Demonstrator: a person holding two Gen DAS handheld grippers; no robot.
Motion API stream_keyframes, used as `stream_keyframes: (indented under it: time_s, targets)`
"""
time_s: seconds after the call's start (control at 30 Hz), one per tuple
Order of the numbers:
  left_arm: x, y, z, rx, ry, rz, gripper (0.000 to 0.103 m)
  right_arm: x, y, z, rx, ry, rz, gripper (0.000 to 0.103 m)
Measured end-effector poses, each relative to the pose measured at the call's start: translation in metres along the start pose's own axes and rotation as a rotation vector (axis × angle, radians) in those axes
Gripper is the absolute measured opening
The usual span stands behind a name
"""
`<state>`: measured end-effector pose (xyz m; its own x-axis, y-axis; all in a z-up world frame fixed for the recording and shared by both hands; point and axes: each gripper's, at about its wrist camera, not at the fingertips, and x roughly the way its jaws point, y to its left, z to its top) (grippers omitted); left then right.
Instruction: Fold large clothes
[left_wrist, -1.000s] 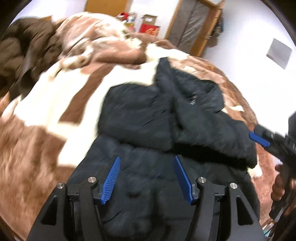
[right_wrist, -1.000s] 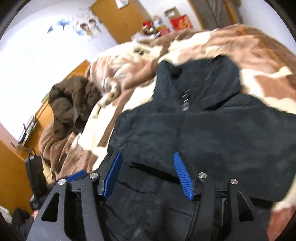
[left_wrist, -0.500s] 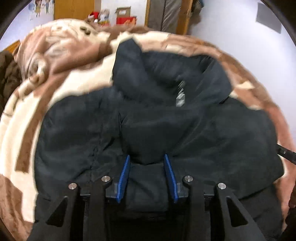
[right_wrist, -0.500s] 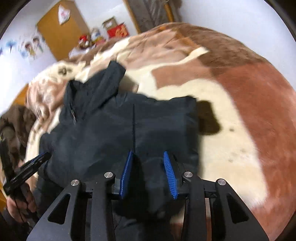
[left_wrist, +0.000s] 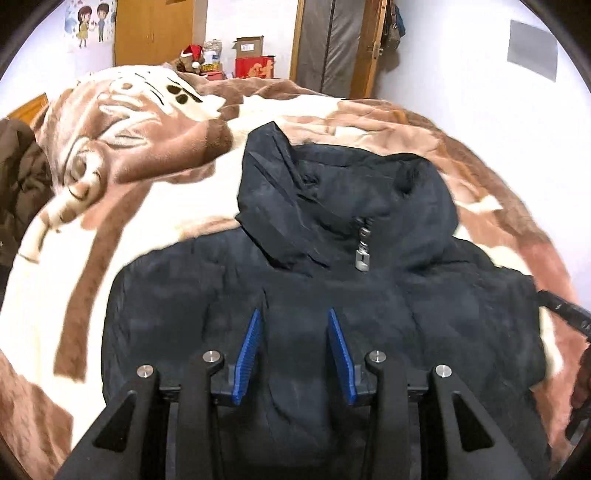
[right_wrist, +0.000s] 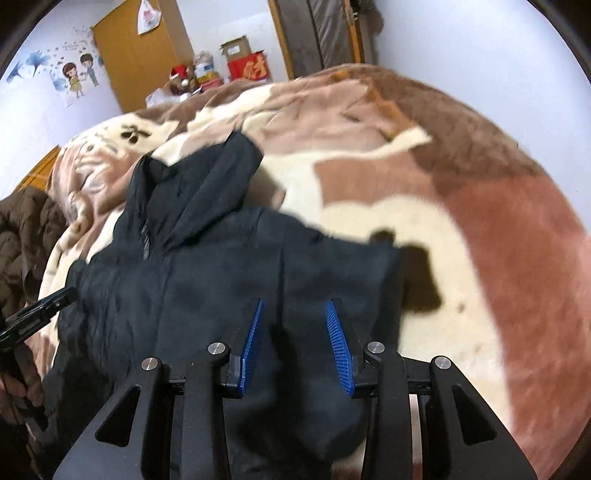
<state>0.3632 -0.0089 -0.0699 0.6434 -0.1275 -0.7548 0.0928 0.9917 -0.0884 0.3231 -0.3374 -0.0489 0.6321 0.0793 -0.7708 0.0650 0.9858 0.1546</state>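
Observation:
A large black hooded padded jacket (left_wrist: 332, 280) lies on the bed, hood at the far end, sleeves folded across its front. My left gripper (left_wrist: 294, 347) is low over the jacket's near hem, its blue pads (left_wrist: 248, 347) partly closed with black fabric bunched between them. My right gripper (right_wrist: 293, 341) is over the jacket's right side (right_wrist: 229, 280), pads (right_wrist: 338, 343) likewise partly closed around a fold of fabric. Each gripper shows at the edge of the other's view (left_wrist: 565, 314) (right_wrist: 33, 317).
The bed is covered by a brown, pink and cream blanket (left_wrist: 122, 206) (right_wrist: 461, 206). A brown padded coat (left_wrist: 18, 177) (right_wrist: 22, 236) lies at the bed's left side. Boxes (left_wrist: 255, 61), wooden doors and a white wall stand beyond.
Both grippers narrowed from wide open and came down onto the jacket's near edge. The left swung from the side to face the hood; the right swung toward the jacket's right side.

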Motion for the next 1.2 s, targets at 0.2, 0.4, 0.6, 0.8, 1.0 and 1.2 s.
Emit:
stream_keyframes:
  time_s: [0.2,0.4,0.6,0.8,1.0,1.2]
  targets:
    - [0.066,0.005,-0.02,0.031,0.09,0.038,0.044,0.068,0.001,-0.003,-0.076,0.118,-0.053,0.036]
    - [0.07,0.001,-0.023,0.026,0.084,0.051,0.044,0.074,0.009,-0.012,-0.117,0.115,-0.1,0.036]
    - [0.003,0.01,-0.006,-0.008,0.009,-0.007,0.042,0.006,0.012,-0.004,-0.042,0.032,-0.009,0.036]
    - [-0.009,0.009,-0.037,0.033,0.012,-0.032,0.042,-0.018,0.024,-0.046,-0.052,0.052,0.024,0.036]
    - [0.027,0.012,-0.056,0.002,0.083,-0.019,0.045,0.022,0.029,-0.059,-0.072,0.142,-0.018,0.036]
    - [0.012,0.011,-0.054,-0.011,0.1,-0.007,0.045,0.012,0.033,-0.057,-0.069,0.141,-0.054,0.036]
